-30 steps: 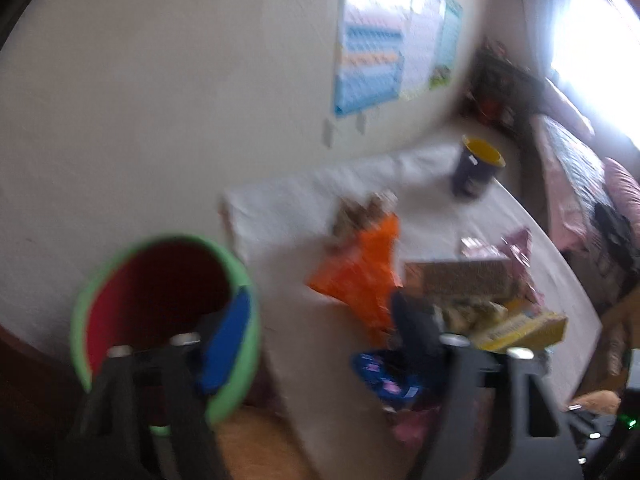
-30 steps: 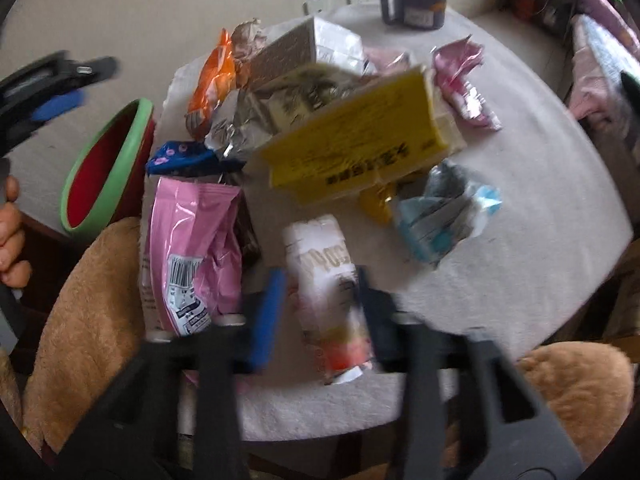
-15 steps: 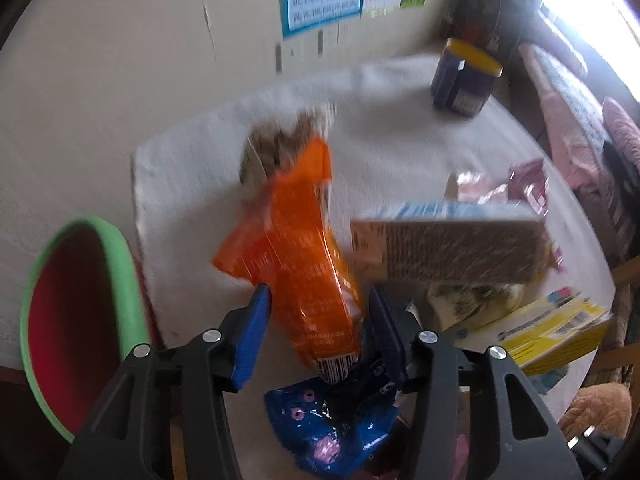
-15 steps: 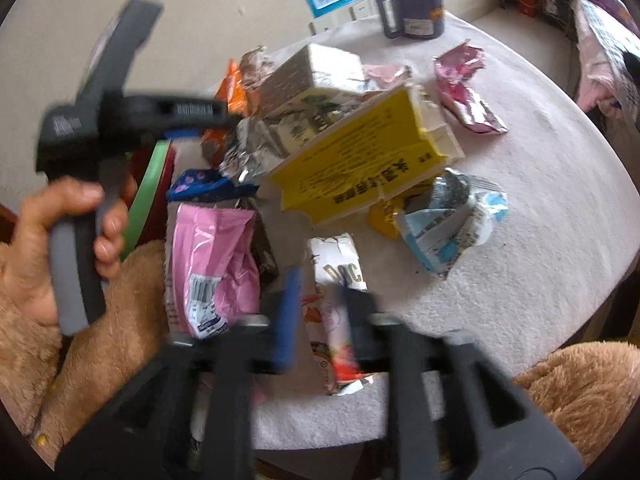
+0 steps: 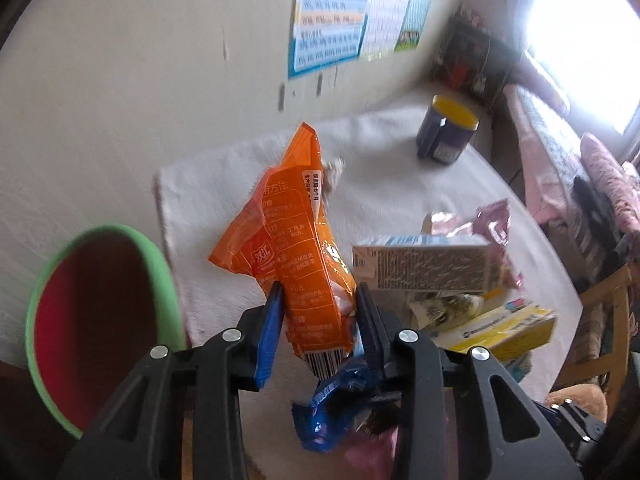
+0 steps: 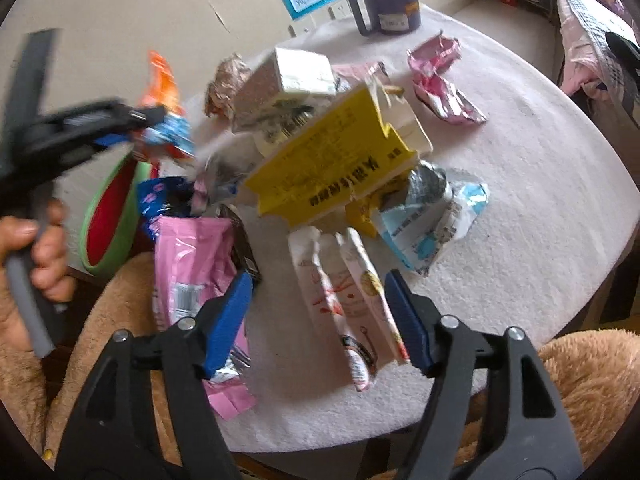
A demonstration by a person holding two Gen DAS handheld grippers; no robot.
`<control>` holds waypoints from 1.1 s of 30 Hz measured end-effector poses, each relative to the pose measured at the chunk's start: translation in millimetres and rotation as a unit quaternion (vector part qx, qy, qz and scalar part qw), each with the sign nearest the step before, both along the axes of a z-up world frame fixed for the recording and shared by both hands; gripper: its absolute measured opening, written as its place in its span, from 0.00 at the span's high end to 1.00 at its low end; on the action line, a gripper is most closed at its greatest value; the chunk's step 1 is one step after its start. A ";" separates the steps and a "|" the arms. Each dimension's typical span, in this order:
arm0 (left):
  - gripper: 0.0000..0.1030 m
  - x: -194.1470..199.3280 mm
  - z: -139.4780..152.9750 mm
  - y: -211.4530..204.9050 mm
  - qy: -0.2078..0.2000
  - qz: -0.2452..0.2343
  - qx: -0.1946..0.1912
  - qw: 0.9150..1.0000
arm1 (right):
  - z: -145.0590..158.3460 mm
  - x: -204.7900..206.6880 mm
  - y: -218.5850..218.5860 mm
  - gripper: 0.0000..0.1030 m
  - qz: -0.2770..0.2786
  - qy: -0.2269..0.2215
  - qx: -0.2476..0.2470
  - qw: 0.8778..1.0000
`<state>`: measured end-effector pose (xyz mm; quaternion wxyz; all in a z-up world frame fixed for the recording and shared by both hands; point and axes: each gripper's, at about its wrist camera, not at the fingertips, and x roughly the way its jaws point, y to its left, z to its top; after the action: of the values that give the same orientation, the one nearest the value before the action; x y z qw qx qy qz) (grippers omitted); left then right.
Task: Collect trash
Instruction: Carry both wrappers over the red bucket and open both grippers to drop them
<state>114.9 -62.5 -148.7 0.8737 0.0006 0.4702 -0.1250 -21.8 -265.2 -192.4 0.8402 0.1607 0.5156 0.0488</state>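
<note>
Right now my left gripper (image 5: 318, 320) has just squeezed shut on the orange bag (image 5: 296, 256) and holds it up, with the green bin (image 5: 100, 312) at nine o'clock. My right gripper (image 6: 320, 312) has just opened wide around the white packet (image 6: 348, 300), not gripping. Further off, the yellow box (image 6: 332, 168) and pink wrappers (image 6: 440, 80) wait. Most trash is left.
</note>
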 end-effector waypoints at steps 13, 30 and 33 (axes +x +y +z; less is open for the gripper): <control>0.67 -18.5 27.2 66.5 -0.050 0.052 -0.009 0.997 | -39.8 13.8 8.8 0.52 0.013 0.089 -0.052 0.995; 0.67 -27.0 29.2 138.8 -0.087 0.123 0.022 0.988 | 76.5 2.0 35.9 0.62 0.015 -0.083 -0.026 0.996; 0.67 -24.8 24.0 151.0 -0.081 0.134 0.019 0.987 | 90.1 18.3 57.8 0.62 0.043 -0.096 -0.020 0.994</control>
<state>90.1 88.5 -124.7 0.9177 -0.0358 0.3956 0.0026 -3.5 -207.4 -102.3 0.8860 0.1162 0.4398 0.0893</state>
